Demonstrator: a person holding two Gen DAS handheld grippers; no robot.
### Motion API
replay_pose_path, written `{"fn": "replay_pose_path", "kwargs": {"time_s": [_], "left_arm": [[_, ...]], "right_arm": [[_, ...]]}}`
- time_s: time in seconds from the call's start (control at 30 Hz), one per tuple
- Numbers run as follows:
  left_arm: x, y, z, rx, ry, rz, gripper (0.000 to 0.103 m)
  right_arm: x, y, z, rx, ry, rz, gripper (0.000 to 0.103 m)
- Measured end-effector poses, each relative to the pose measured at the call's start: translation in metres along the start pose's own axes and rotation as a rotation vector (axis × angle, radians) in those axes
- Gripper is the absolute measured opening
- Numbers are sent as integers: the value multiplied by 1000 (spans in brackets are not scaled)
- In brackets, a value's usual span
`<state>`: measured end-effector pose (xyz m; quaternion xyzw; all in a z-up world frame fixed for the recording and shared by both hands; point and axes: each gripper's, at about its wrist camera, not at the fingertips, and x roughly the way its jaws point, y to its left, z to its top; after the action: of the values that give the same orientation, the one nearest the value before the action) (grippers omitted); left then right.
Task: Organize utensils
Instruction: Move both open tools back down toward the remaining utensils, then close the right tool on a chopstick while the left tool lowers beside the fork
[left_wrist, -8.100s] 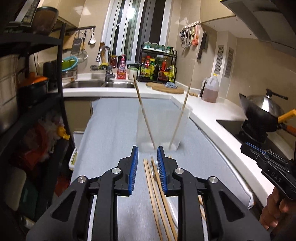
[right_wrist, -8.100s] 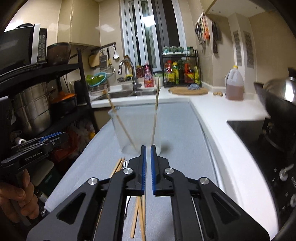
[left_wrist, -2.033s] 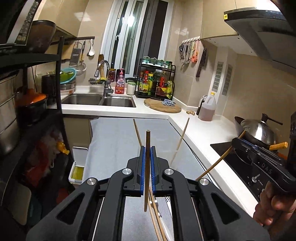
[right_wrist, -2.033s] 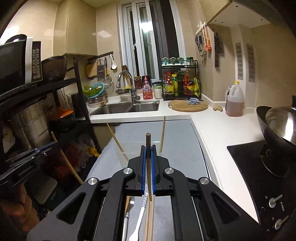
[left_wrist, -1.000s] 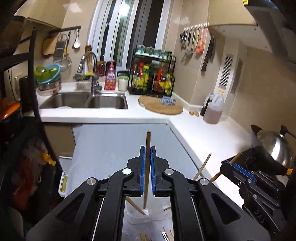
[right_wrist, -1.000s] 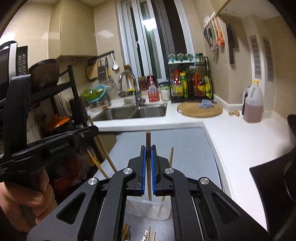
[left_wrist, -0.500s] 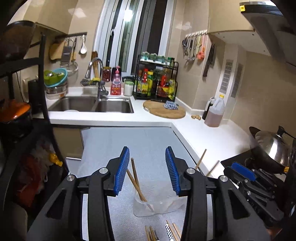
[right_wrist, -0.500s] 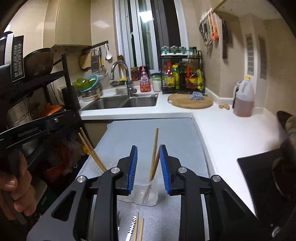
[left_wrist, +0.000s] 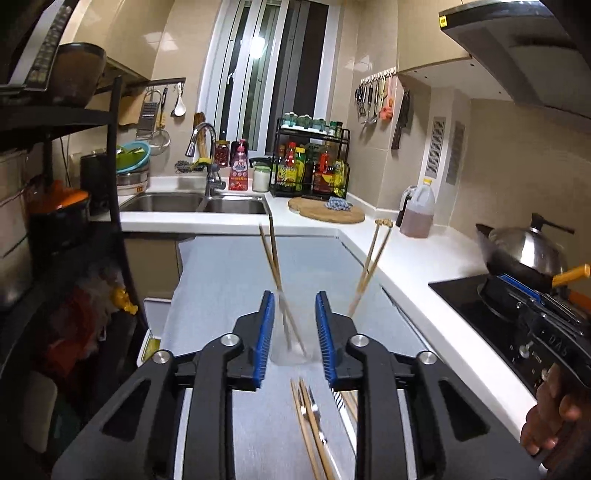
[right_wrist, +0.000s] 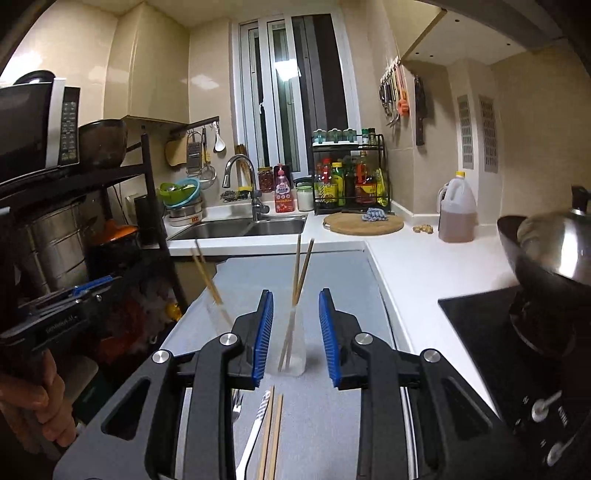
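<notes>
**Operator:** Looking along my left gripper (left_wrist: 293, 299), I see the blue pads standing apart with nothing between them. The jaws have just been closing.

**Observer:** And your right?

**Operator:** The same. My right gripper (right_wrist: 295, 293) is parted and holds nothing, and its jaws have also just been closing.

**Observer:** Where are the utensils?

**Operator:** Four chopsticks (left_wrist: 272, 254) lean in the clear cup (left_wrist: 290, 350), two to each side. The cup stands on the grey mat (left_wrist: 221, 277) just ahead of both grippers. Nearer me, loose chopsticks (right_wrist: 271, 432) lie flat on the mat, beside a fork (right_wrist: 236, 406) and a striped-handled utensil (right_wrist: 260, 413).
</notes>
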<state>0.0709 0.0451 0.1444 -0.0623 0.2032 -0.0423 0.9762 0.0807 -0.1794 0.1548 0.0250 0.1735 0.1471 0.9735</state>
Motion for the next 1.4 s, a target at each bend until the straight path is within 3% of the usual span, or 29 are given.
{"fn": "replay_pose_path", "kwargs": {"time_s": [0.1, 0.53, 0.67, 0.83, 1.03, 1.2, 1.4], "left_arm": [[-2, -1, -32, -8, 9, 16, 14], [-4, -7, -135, -48, 104, -1, 12], [0, -13, -163, -40, 170, -22, 12], [7, -19, -174, -26, 199, -50, 12], [11, -22, -182, -34, 226, -63, 12], [15, -41, -191, 19, 252, -104, 12], [25, -51, -196, 61, 272, -39, 16]], "right_arm": [[-2, 1, -31, 25, 25, 18, 3], [6, 18, -132, -5, 145, 17, 3], [13, 15, -160, 19, 200, 31, 4], [23, 11, -182, 52, 272, 64, 6], [30, 11, -196, 42, 318, 57, 6], [33, 14, -203, 6, 345, 31, 7], [32, 15, -203, -9, 343, 25, 7]]}}
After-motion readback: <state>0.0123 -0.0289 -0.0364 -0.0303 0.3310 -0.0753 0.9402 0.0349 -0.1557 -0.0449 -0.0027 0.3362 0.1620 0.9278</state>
